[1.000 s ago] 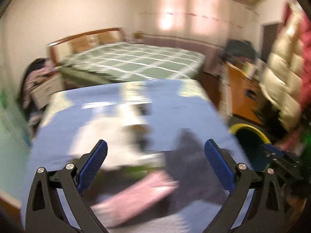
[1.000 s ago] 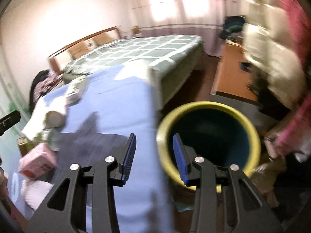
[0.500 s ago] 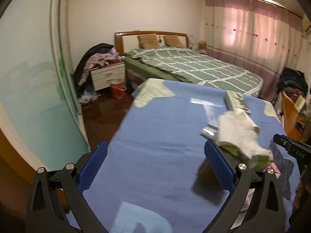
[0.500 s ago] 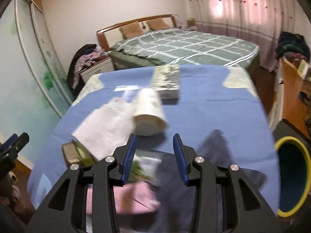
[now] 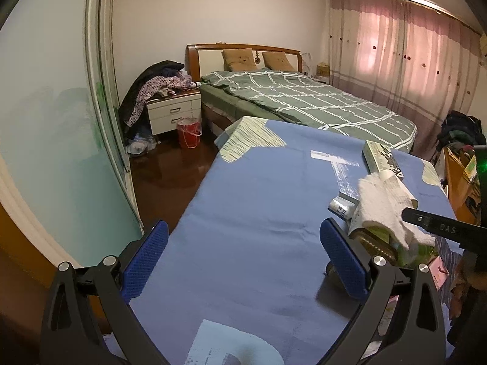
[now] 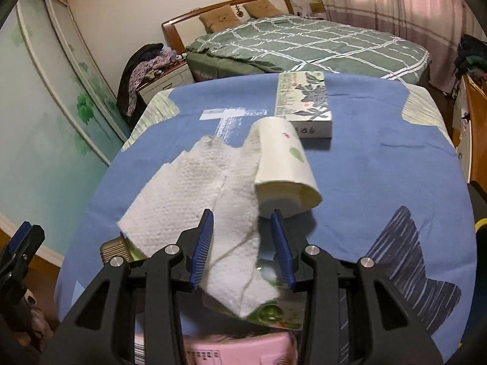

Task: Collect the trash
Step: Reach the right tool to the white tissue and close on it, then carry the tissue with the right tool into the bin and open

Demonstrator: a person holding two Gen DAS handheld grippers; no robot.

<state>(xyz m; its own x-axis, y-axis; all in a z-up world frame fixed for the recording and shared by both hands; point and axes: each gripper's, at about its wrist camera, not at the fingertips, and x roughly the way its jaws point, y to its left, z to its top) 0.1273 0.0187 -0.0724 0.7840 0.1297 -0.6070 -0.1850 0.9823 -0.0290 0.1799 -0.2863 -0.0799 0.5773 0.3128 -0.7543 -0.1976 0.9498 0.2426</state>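
Note:
Trash lies on a blue-covered table (image 6: 380, 164). A crumpled white paper towel (image 6: 188, 194) drapes over a green packet (image 6: 274, 313) and a gold-lidded jar (image 6: 114, 248). A paper cup (image 6: 283, 164) lies on its side beside it, and a printed box (image 6: 303, 100) lies farther back. A pink packet (image 6: 237, 349) sits at the near edge. My right gripper (image 6: 242, 245) is open just above the towel, holding nothing. My left gripper (image 5: 240, 260) is open wide and empty over bare cloth, left of the towel pile (image 5: 386, 210).
A green checked bed (image 5: 304, 103) stands beyond the table. A nightstand piled with clothes (image 5: 170, 112) and a red bin (image 5: 189, 132) stand at the left wall. A yellow bin rim (image 6: 479, 223) shows at the table's right edge. An orange cabinet (image 5: 456, 182) stands right.
Both grippers have swung left from the yellow bin back toward the table. The right one now sits low over the paper towel; the left faces the table's bare left side.

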